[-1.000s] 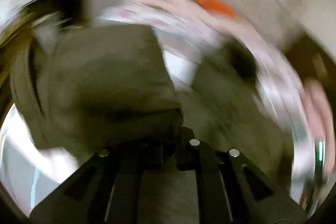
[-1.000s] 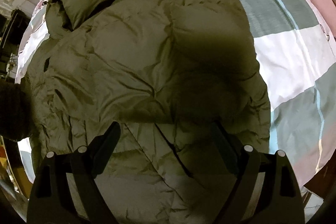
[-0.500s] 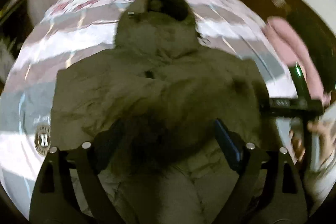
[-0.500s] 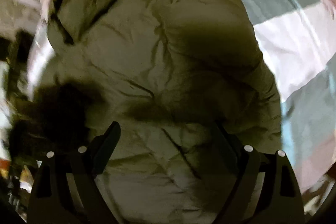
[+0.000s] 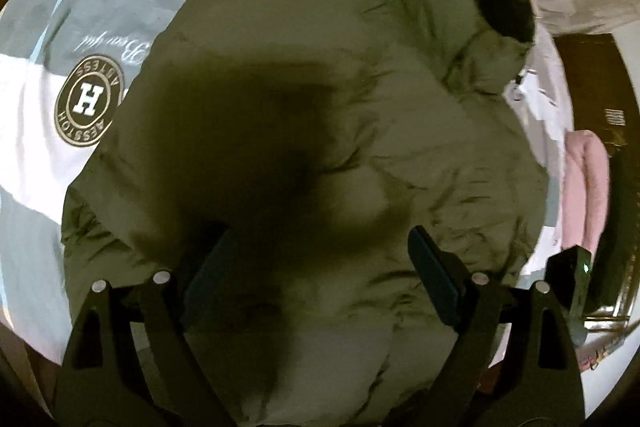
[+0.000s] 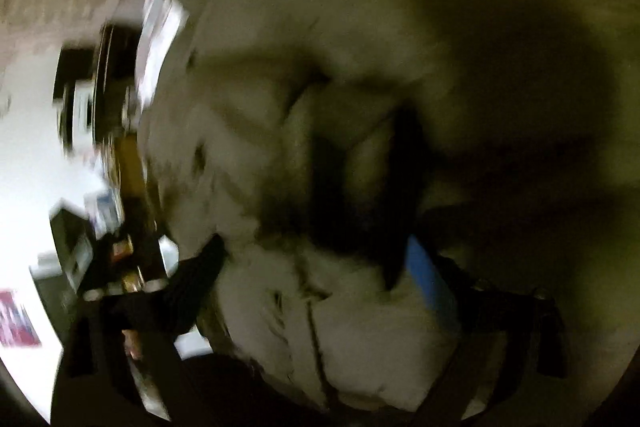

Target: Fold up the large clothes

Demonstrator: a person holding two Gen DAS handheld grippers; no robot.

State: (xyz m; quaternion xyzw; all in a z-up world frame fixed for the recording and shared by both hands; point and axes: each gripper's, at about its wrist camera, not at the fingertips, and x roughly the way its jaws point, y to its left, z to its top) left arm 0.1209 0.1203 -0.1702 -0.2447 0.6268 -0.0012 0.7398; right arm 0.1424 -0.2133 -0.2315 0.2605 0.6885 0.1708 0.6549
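Dim, warm, yellowish indoor light in both views. Left wrist view fairly sharp: a broad soft shadow (image 5: pixel 256 147) pooled on the middle of the olive jacket (image 5: pixel 420 131), brighter on the bedcover (image 5: pixel 36 131) at left, where the round printed badge (image 5: pixel 89 101) reads crisply. Strong fisheye bending, black vignette in the corners, slight smear along the top edge. Right wrist view heavily motion-blurred throughout: streaked room background (image 6: pixel 76 107) at left, blown out to white in places, jacket folds smeared, deep shadow (image 6: pixel 520 87) over the upper right. Tool fingers dark, nearly silhouetted in both.
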